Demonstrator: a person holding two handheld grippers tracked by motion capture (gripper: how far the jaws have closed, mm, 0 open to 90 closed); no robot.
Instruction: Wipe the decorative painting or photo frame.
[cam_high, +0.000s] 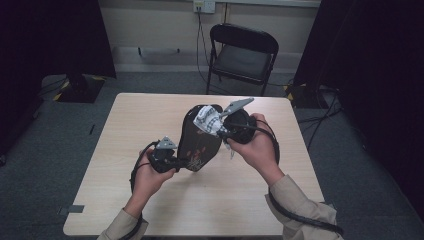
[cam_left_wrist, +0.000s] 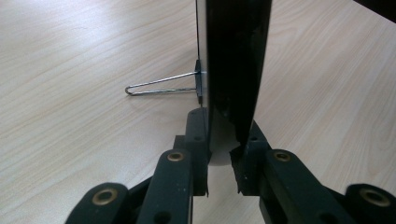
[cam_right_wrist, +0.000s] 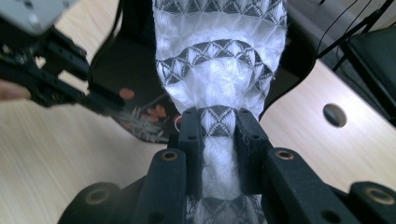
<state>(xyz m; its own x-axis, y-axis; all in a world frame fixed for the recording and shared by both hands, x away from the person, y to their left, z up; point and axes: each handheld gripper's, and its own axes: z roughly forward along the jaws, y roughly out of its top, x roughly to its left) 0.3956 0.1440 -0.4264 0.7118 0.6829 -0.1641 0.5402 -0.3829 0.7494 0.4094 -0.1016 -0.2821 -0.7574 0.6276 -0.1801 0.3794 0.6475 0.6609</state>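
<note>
A black shaped panel (cam_high: 199, 142) with red flower print stands tilted on the table (cam_high: 150, 210). My left gripper (cam_high: 181, 162) is shut on its lower edge. In the left gripper view the panel (cam_left_wrist: 236, 70) is edge-on between the jaws of that gripper (cam_left_wrist: 219, 156), with a thin wire stand (cam_left_wrist: 159, 86) sticking out to the left. My right gripper (cam_high: 220, 127) is shut on a white cloth (cam_high: 207, 119) with a grey triangle pattern, pressed on the panel's upper part. The right gripper view has the cloth (cam_right_wrist: 219, 65) clamped in the gripper (cam_right_wrist: 219, 126), over the panel (cam_right_wrist: 135, 70), with the left gripper (cam_right_wrist: 100, 100) beyond.
A black folding chair (cam_high: 242, 55) stands behind the table's far edge. Cables run over the grey floor at the right (cam_high: 320, 117). Dark curtains hang at both sides. Bare tabletop lies left of and in front of the hands.
</note>
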